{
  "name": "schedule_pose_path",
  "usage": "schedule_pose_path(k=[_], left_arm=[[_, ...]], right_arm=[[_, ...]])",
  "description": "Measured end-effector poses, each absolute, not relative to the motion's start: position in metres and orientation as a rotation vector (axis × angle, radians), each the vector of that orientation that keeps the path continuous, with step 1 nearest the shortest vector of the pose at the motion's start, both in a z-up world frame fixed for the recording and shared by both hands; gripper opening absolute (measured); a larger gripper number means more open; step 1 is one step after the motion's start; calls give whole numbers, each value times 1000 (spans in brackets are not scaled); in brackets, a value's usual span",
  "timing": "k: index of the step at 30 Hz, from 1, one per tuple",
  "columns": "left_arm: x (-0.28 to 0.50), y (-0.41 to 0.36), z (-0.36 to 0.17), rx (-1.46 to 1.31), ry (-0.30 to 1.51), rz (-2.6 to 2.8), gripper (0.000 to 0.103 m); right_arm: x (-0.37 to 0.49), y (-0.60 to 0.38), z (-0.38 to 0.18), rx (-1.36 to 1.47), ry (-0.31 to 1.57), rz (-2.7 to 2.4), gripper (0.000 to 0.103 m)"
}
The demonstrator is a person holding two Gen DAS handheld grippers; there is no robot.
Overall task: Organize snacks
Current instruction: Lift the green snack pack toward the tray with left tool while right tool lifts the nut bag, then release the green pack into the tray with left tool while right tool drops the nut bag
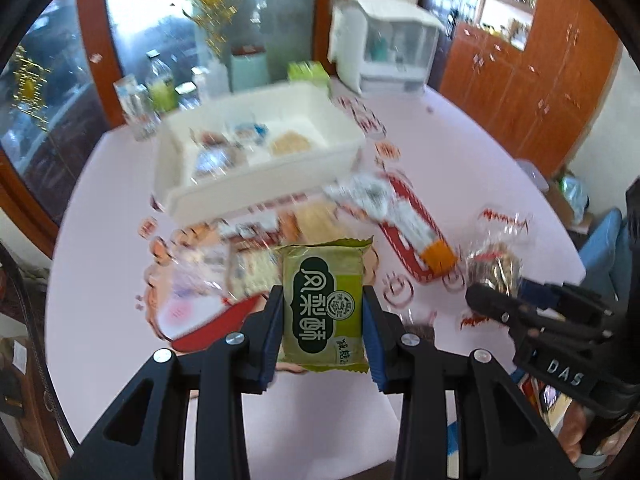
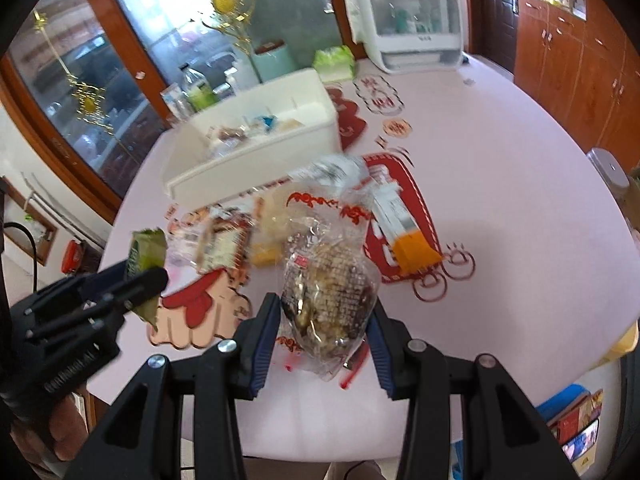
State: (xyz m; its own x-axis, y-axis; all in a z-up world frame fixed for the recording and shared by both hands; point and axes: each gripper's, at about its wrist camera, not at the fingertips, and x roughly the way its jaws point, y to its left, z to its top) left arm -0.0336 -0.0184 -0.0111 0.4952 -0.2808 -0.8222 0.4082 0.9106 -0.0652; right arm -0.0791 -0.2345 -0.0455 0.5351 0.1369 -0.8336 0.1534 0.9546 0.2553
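Note:
My left gripper [image 1: 323, 312] is shut on a green pineapple-cake packet [image 1: 323, 304] and holds it above the pink table. It also shows at the left of the right wrist view [image 2: 140, 280], with the green packet [image 2: 146, 250] in it. My right gripper [image 2: 324, 320] is shut on a clear bag of brown nut snacks [image 2: 330, 292]; in the left wrist view it [image 1: 496, 292] is at the right with that bag [image 1: 494, 260]. A white bin [image 1: 264, 196] [image 2: 256, 176] with several snacks inside stands beyond. Loose snack packets [image 1: 248, 252] [image 2: 224, 240] lie in front of it.
A long white and orange packet [image 1: 416, 232] [image 2: 400, 224] lies on red table decals. Bottles and cups [image 1: 152, 96] stand behind the bin. A white appliance [image 1: 384, 48] [image 2: 408, 16] and a green tissue box [image 2: 334, 60] stand at the far edge. Wooden cabinets [image 1: 532, 80] are to the right.

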Motion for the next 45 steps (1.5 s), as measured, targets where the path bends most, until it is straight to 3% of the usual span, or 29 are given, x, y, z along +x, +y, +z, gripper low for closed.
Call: schedule_pose_path(k=[15,23,30,45], left_arm=[[40,8,102,143,787,-357,35],[101,9,135,157,723,-357,35],[170,2,118,146,748,-349,35],[277,-22,9,153,931,-354,35]], right_arm=[[-10,-211,59,234,791,33,43],[52,-200,109,214,714,6,43],[125,-190,104,207,753,-21,43],[223,-186,5,226,970,-72,44]])
